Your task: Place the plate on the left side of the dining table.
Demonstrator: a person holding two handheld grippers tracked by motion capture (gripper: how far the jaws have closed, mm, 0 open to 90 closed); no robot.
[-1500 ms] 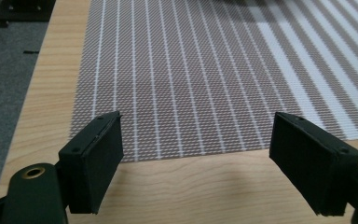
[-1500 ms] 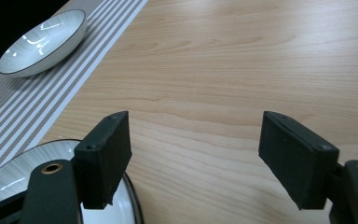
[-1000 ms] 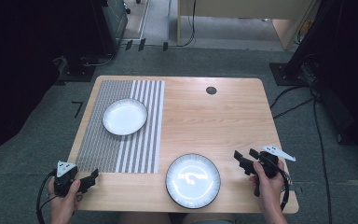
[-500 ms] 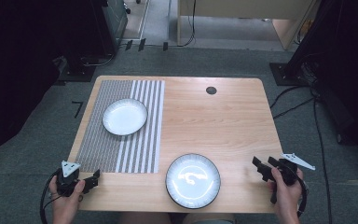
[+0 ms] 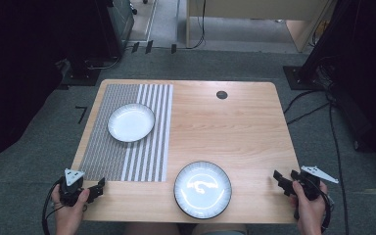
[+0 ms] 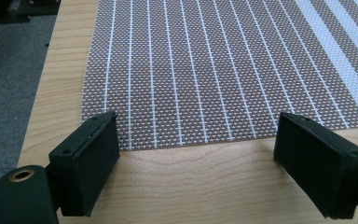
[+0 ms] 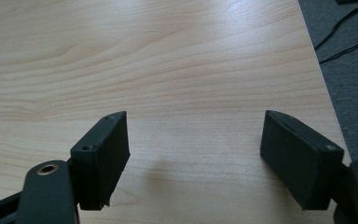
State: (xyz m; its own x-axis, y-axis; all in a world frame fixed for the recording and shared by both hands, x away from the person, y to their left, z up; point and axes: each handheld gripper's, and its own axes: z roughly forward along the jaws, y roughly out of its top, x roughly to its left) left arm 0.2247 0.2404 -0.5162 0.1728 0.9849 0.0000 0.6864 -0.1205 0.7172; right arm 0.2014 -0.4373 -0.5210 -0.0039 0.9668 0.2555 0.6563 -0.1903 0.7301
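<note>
A white plate (image 5: pixel 131 122) rests on a grey striped placemat (image 5: pixel 95 142) on the left half of the wooden table (image 5: pixel 235 132). A second plate with a dark rim (image 5: pixel 202 189) lies at the front centre. My left gripper (image 5: pixel 100 187) hovers at the front left corner, open, and in the left gripper view its jaws (image 6: pixel 196 158) straddle the placemat's near edge (image 6: pixel 214 70) with nothing between them. My right gripper (image 5: pixel 280 178) is at the front right corner, open and pointing left toward the dark-rimmed plate. The right gripper view has its jaws (image 7: pixel 196 154) over bare wood (image 7: pixel 168 60).
A small black round grommet (image 5: pixel 222 94) sits in the tabletop at the back. Cables (image 5: pixel 333 127) run over the grey carpet to the right of the table. Dark equipment stands at the far left and right, and a light wooden desk (image 5: pixel 254 10) stands behind.
My right hand has slid to the right and back toward the table's front right corner, away from the dark-rimmed plate. The left hand has stayed put.
</note>
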